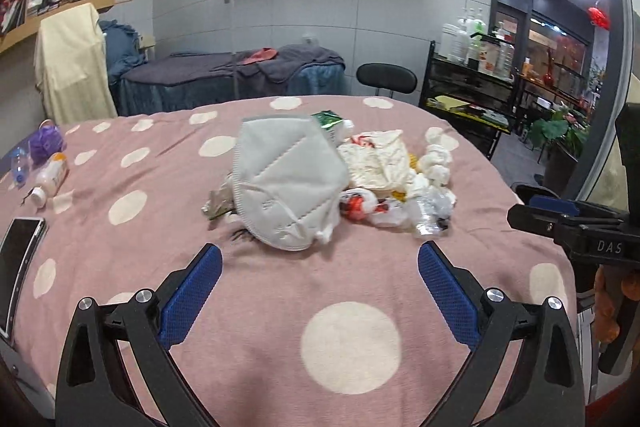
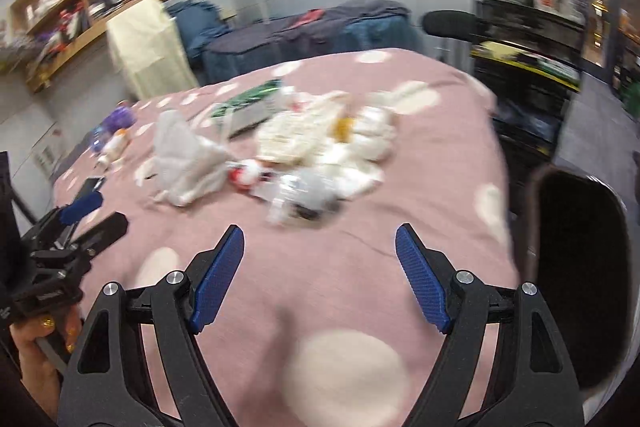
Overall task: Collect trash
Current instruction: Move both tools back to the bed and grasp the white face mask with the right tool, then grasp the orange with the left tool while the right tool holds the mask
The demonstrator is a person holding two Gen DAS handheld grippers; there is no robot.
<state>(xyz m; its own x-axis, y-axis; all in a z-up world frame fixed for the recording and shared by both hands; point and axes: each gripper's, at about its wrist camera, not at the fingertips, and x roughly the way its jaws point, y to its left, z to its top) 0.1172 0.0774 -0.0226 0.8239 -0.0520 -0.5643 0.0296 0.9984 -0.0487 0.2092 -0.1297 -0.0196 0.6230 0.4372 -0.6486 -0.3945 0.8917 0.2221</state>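
Note:
A pile of trash lies mid-bed on the pink polka-dot blanket (image 1: 280,307). A white face mask (image 1: 288,183) is at its front left. Behind and right are a crumpled cream wrapper (image 1: 376,159), white tissues (image 1: 438,159), a red-printed plastic bag (image 1: 362,205) and clear crumpled plastic (image 1: 430,211). A green packet (image 1: 326,121) pokes out behind the mask. My left gripper (image 1: 320,267) is open and empty, just short of the mask. My right gripper (image 2: 320,251) is open and empty, short of the clear plastic (image 2: 304,197); the mask (image 2: 188,163) is to its left. That view is blurred.
A phone (image 1: 20,259) lies at the bed's left edge, with a small white bottle (image 1: 50,179) and a purple object (image 1: 44,143) beyond it. A dark bin opening (image 2: 580,267) is at the bed's right side. A black cart (image 1: 468,87) and stool (image 1: 386,77) stand behind.

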